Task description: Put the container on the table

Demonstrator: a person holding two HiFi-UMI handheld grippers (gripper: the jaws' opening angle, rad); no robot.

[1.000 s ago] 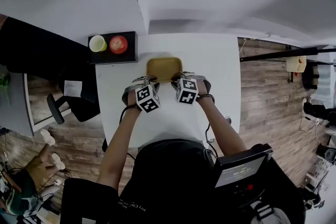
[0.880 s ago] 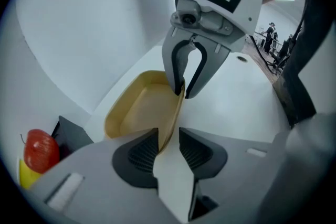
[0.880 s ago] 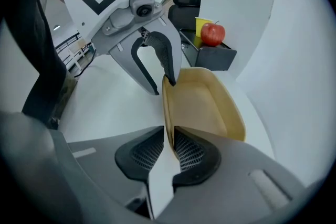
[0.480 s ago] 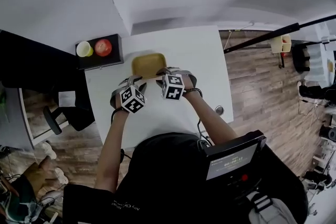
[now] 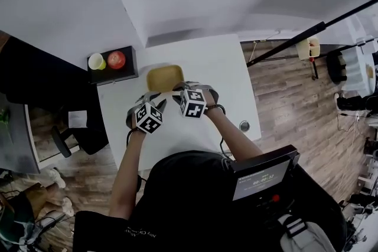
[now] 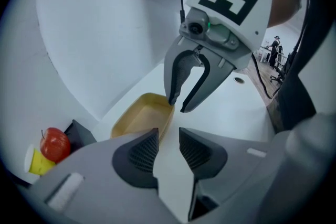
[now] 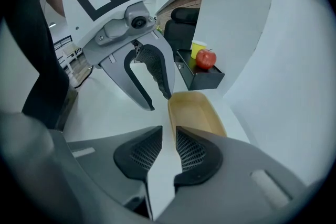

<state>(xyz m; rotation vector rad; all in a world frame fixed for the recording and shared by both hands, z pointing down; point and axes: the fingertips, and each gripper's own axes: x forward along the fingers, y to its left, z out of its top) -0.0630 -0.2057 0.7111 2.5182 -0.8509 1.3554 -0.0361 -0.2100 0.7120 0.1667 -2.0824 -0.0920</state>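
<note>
The white table (image 5: 224, 68) is carrying the yellow container (image 5: 164, 77), which is sitting flat on it; placement is looking complete. The left gripper (image 6: 168, 147), its jaws having just been opening, and the right gripper (image 7: 169, 149) are standing spread, empty, near its rim.

Bright, even overhead light, with fisheye distortion toward the edges.
</note>
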